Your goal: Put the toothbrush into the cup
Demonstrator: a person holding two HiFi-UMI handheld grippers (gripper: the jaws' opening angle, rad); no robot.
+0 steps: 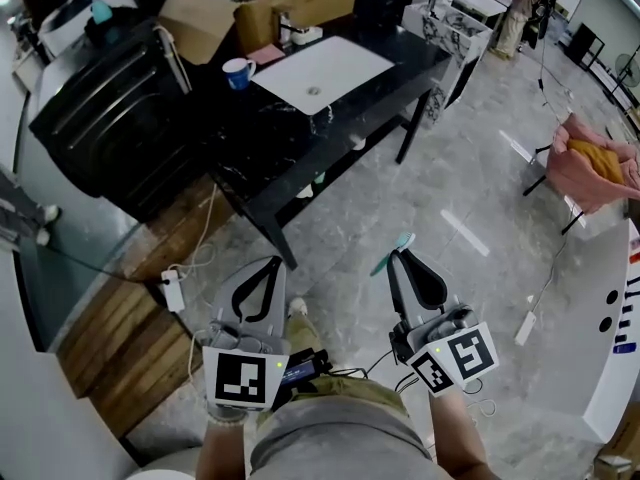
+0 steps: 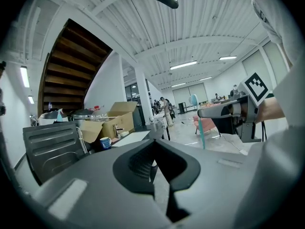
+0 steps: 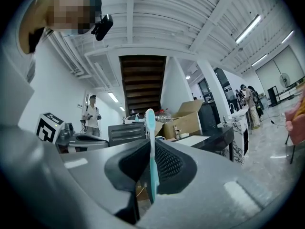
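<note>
at the far left of the head view stands a black slatted rack [image 1: 120,118], with an open cardboard box [image 1: 200,18] behind it. to the right of these is a black desk [image 1: 290,148]. the blue cup [image 1: 238,72] stands upright on its far left part, just beside a flat white basin [image 1: 320,73].

nearer the person, over the grey floor, the left hand-held gripper [image 1: 272,264] points toward the desk. its own view shows the jaws pressed together with nothing between them [image 2: 155,144], and the cup [image 2: 105,142] small in the distance.

to its right, the right hand-held gripper [image 1: 398,256] is clamped on the teal toothbrush [image 1: 392,252]. the right gripper view shows the handle pinched between the jaws [image 3: 151,166], with the brush [image 3: 151,142] standing upright and its head above the jaw tips. the toothbrush is in the air, well apart from the cup and the desk.

at the far right a pink cloth [image 1: 590,168] hangs over a stand.
</note>
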